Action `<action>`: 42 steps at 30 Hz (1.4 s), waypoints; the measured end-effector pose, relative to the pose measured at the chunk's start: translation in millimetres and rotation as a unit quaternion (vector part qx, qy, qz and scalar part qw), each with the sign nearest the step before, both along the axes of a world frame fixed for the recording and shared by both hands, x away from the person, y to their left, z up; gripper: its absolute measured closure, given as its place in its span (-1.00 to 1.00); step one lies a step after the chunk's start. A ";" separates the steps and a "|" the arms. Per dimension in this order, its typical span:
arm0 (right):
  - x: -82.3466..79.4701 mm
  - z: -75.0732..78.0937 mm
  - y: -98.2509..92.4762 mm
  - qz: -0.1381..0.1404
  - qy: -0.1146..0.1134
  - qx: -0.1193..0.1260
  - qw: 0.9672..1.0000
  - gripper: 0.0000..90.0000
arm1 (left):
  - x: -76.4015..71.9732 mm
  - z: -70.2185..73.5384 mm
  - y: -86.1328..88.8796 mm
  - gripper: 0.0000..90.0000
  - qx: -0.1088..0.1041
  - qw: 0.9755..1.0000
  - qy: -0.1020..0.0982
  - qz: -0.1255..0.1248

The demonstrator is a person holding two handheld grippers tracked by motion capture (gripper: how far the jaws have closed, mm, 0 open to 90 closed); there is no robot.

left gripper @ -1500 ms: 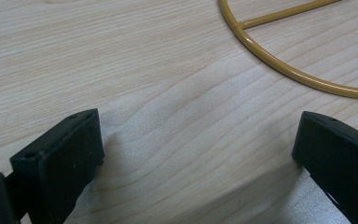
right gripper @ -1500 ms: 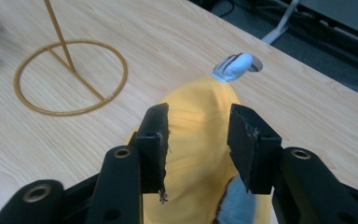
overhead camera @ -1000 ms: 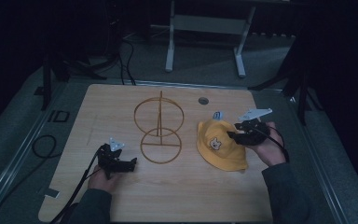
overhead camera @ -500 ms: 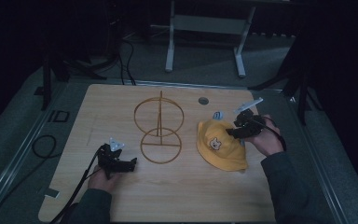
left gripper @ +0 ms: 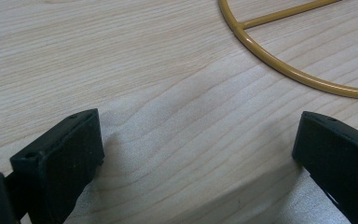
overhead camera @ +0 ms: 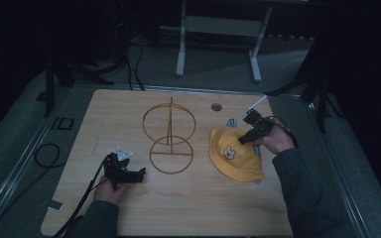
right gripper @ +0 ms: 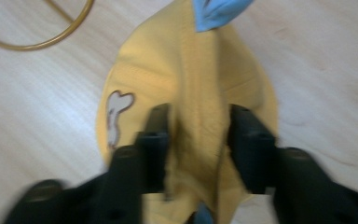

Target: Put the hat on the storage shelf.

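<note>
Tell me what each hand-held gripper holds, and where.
Right hand-held gripper pinches a raised fold of the yellow hat, its jaws just closing. Left hand-held gripper holds nothing.

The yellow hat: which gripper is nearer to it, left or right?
Right. The right gripper pinches a fold of the yellow hat; the left gripper rests beyond the wire stand, away from it.
</note>
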State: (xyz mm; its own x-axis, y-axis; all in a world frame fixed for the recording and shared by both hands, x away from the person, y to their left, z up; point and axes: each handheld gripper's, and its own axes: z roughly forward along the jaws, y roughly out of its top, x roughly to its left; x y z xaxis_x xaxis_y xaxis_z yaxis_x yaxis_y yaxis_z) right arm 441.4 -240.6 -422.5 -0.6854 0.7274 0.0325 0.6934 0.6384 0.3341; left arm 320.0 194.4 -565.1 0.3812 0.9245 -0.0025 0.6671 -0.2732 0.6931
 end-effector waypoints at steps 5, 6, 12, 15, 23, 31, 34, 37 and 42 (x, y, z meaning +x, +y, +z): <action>-5.5 4.4 9.0 0.029 -0.019 -0.028 0.999 0.83 | 0.0 0.0 0.0 -0.96 0.000 1.000 0.000 0.000; -8.1 6.5 10.7 0.037 -0.024 -0.034 0.998 0.83 | 0.0 0.0 0.1 -0.96 0.001 1.000 0.000 0.000; -18.2 22.6 12.0 0.053 -0.061 -0.039 0.996 0.83 | 0.1 0.0 0.0 -0.96 0.000 1.000 0.000 0.000; -22.0 31.5 10.7 0.059 -0.076 -0.030 0.995 0.83 | 0.1 -0.1 -0.1 -0.96 -0.001 1.000 -0.001 0.001; -29.7 59.9 6.5 0.072 -0.120 0.006 0.990 0.83 | 0.1 0.1 0.1 -0.96 0.000 1.000 0.000 0.000; -36.1 81.4 2.3 0.074 -0.157 0.034 0.984 0.83 | 0.0 0.1 0.0 -0.96 0.000 1.000 0.000 0.000; -39.4 87.6 0.0 0.077 -0.173 0.046 0.981 0.83 | 0.0 0.1 0.0 -0.96 -0.001 1.000 0.000 0.000; -42.5 92.9 -2.2 0.079 -0.189 0.062 0.977 0.83 | 0.1 0.1 0.0 -0.96 -0.001 1.000 0.000 0.000; -46.6 97.6 -3.6 0.082 -0.211 0.078 0.971 0.83 | 0.0 0.0 -0.1 -0.96 -0.001 1.000 0.000 0.001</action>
State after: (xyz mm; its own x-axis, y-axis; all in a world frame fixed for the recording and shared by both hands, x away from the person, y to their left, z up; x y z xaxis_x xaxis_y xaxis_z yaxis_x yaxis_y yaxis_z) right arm 394.8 -244.1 -324.9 -0.7681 0.6161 -0.1748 0.3672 0.6473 0.6679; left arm 320.1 194.3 -565.1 0.3802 0.9249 -0.0047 0.6673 -0.2707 0.6939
